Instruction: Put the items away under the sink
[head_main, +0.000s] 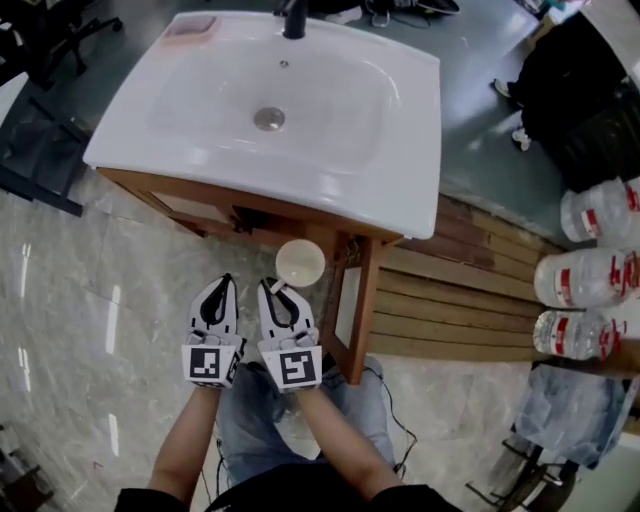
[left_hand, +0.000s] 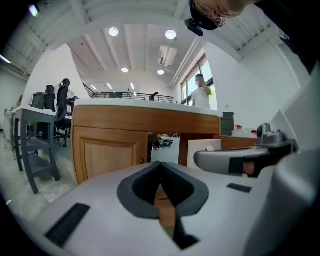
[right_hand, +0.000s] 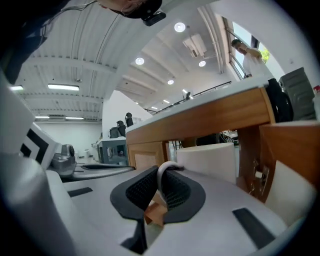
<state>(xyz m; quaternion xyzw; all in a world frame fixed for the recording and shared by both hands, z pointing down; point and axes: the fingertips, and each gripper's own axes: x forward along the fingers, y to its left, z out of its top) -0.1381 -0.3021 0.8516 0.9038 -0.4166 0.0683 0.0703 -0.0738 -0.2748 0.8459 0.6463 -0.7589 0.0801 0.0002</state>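
Note:
A white cup (head_main: 300, 263) hangs in front of the wooden vanity cabinet (head_main: 200, 205) under the white sink (head_main: 300, 170). My right gripper (head_main: 278, 290) is shut on the cup's handle (right_hand: 161, 175); the cup's body (right_hand: 207, 160) shows just beyond the jaws. My left gripper (head_main: 222, 285) hovers close beside it on the left, shut, with nothing between its pads (left_hand: 175, 187). The cabinet's right door (head_main: 352, 305) stands open towards me, and the left door (left_hand: 112, 155) is closed. The inside of the cabinet is dark and mostly hidden.
A black faucet (head_main: 294, 18) and a pink pad (head_main: 190, 27) sit at the sink's back edge. Large water bottles (head_main: 590, 275) lie on a wooden slatted platform (head_main: 460, 300) to the right. A black bag (head_main: 580, 90) is at the far right. The person's knees (head_main: 300, 420) are below the grippers.

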